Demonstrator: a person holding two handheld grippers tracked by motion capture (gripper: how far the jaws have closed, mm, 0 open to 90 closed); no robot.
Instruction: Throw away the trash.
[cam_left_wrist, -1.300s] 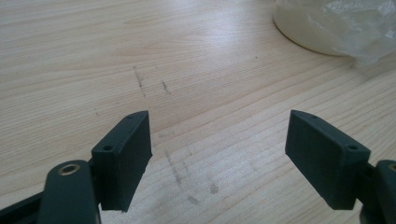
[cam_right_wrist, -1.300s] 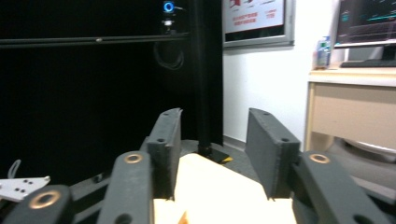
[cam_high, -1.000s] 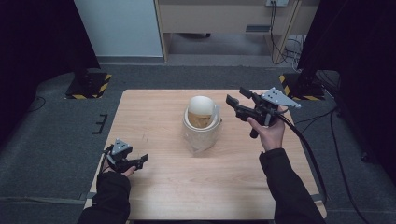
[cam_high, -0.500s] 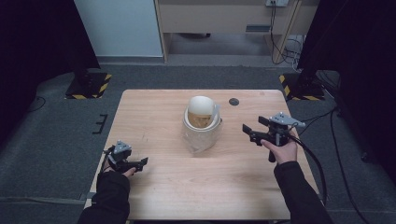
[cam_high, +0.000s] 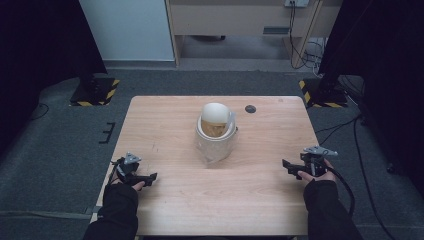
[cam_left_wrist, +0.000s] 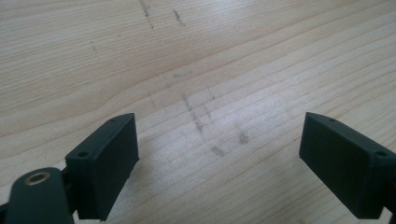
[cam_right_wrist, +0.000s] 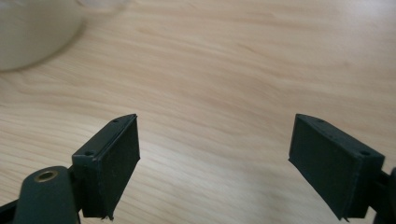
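Wooden table (cam_high: 170, 130), pale and bare but for a white lidded container (cam_high: 215, 132) standing mid-table, lid tipped up. Right gripper (cam_high: 295, 169) near the right edge, jaws just opening, nothing between. Left gripper (cam_high: 145, 178) near the left edge, likewise opening, empty. Small dark disc (cam_high: 250, 109) behind.

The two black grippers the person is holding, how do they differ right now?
The left gripper sits at the table's near left edge, the right gripper near its right edge. In their own views, the right one faces the blurred white container; the left gripper faces scuffed bare wood. Both are open, their jaws having just been widening, with nothing between them.
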